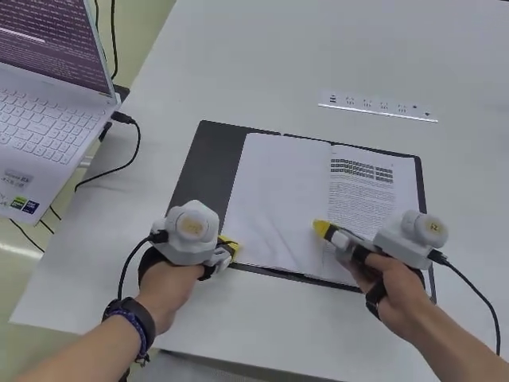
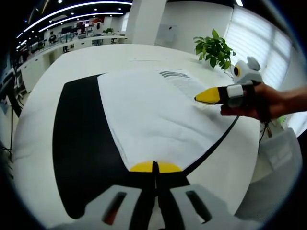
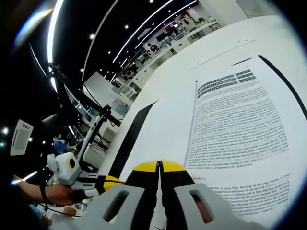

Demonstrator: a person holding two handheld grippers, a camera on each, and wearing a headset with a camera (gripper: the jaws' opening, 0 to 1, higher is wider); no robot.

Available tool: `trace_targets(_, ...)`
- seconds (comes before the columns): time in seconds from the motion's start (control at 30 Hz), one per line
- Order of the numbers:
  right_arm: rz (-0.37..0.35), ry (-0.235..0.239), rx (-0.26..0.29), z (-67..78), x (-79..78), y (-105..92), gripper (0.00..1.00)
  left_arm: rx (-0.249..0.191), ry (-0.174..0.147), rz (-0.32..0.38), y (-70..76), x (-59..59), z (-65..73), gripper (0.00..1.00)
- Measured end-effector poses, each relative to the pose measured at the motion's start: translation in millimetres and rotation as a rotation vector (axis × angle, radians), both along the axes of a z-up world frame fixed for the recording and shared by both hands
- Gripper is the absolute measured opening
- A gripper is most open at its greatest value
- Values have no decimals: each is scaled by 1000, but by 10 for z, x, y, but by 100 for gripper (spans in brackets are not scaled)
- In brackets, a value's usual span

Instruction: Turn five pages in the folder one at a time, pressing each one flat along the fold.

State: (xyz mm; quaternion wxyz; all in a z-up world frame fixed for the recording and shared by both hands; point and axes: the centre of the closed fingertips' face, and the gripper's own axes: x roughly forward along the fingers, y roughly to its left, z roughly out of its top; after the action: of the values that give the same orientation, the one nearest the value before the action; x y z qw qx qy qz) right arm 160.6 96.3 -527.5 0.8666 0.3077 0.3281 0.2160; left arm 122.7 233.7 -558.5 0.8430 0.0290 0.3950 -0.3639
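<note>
The folder (image 1: 208,171) lies open on the white desk (image 1: 278,64), its black cover showing along the left. A blank page (image 1: 278,199) is spread over the middle and a printed page (image 1: 370,195) lies on the right.

In the head view the left gripper (image 1: 228,248) sits at the near left corner of the blank page. The right gripper (image 1: 321,229) rests its yellow tip on the paper close to the fold, near the bottom edge. This view also takes in a laptop (image 1: 48,103) at the far left of the desk and a socket strip (image 1: 378,107) set into the desk beyond the folder.

The left gripper view shows what the head view hides: its own jaws are closed together, yellow tips touching at the page's near corner. Whether any paper is pinched between them cannot be told. The right gripper appears there on the right, held in a hand, with its tip over the far page. A potted plant (image 2: 214,48) stands behind it.

The right gripper view shows its jaws pressed together too, lying on the paper just left of the printed text, whose lines are only legible here. The left gripper appears low on the left, beside the folder's black edge.
</note>
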Motion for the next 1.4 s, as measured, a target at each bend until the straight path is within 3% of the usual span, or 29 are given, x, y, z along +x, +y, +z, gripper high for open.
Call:
trace_targets(0.33, -17, 22, -9, -163, 229, -68, 0, 3, 6, 0, -4, 3, 0, 0)
trace_targets(0.53, -39, 17, 30, -180, 360, -98, 0, 4, 8, 0, -8, 7, 1, 0)
trace_targets(0.73, -65, 5, 59, -120, 466, -88, 0, 31, -2, -29, -18, 8, -7, 0)
trace_targets(1.03, -102, -14, 84, 1, 619, -63, 0, 26, 6, -23, -17, 5, 1, 0)
trace_targets(1.4, -165, -27, 100, -1, 875, -166, 0, 25, 17, -24, -15, 8, -5, 0)
